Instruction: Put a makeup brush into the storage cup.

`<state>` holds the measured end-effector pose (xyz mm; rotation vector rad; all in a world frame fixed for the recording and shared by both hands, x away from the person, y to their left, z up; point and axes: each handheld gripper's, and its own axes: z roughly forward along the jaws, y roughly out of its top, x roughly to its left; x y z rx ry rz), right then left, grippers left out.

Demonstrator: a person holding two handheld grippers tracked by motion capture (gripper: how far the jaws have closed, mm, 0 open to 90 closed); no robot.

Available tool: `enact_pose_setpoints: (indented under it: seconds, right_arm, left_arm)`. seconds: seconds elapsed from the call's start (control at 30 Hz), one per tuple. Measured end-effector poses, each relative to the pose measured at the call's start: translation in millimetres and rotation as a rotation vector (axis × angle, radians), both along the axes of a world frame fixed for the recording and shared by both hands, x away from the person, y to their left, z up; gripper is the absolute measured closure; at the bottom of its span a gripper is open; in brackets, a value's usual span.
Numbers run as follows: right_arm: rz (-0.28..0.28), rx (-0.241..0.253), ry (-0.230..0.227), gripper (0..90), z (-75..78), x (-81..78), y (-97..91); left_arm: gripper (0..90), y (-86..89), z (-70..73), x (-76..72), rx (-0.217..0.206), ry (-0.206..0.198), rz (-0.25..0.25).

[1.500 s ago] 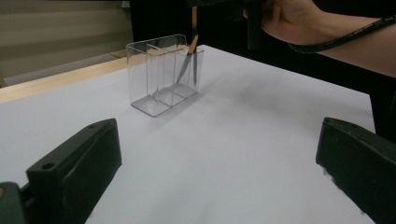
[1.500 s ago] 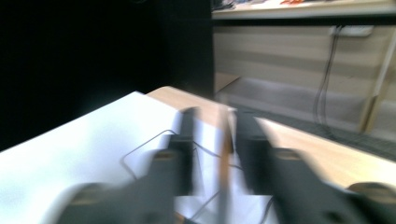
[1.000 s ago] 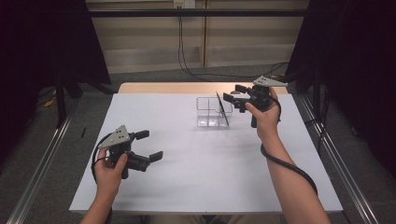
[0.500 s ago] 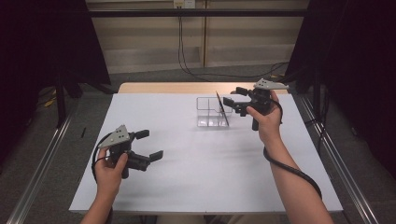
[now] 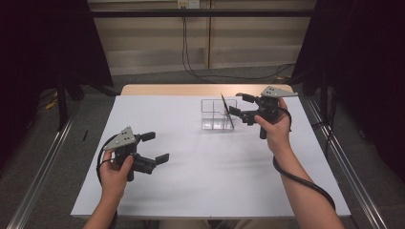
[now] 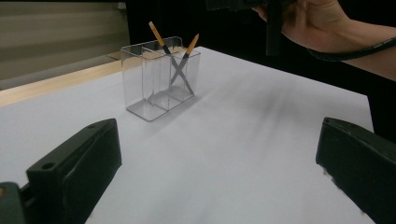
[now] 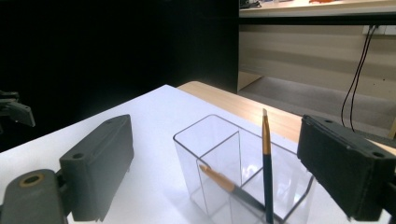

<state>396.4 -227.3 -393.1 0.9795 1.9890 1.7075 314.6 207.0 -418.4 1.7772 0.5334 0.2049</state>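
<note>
Pencils: two, standing crossed in a clear divided holder at the far middle of the white surface. Pencil one stands near upright, long axis almost vertical, light tip up. Pencil two leans steeply across the compartment, long axis diagonal, tan end up toward the left in the right gripper view. In the left gripper view both show as an X.

Right gripper hangs just beside the holder, on its right edge; jaws apart, just been opening, nothing between the pads. Upright pencil rises between the jaws, slightly ahead and below. This hand is far nearer.

Left gripper sits well apart at near left, jaws wide, empty.
</note>
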Motion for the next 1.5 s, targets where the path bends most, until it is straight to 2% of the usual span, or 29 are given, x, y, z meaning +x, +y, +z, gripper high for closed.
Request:
enact_pose_setpoints:
  seconds: [1.0,1.5]
  right_arm:
    - [0.001,-0.025,-0.006,5.8,-13.1,-34.6,-24.7]
    - [0.011,-0.074,-0.014,5.8,-19.3,-57.0,-32.7]
  left_arm:
    - [0.1,-0.3,-0.2,-0.1,0.0,0.003,0.0]
    - [0.1,-1.6,-0.6,0.4,-0.005,0.006,0.001]
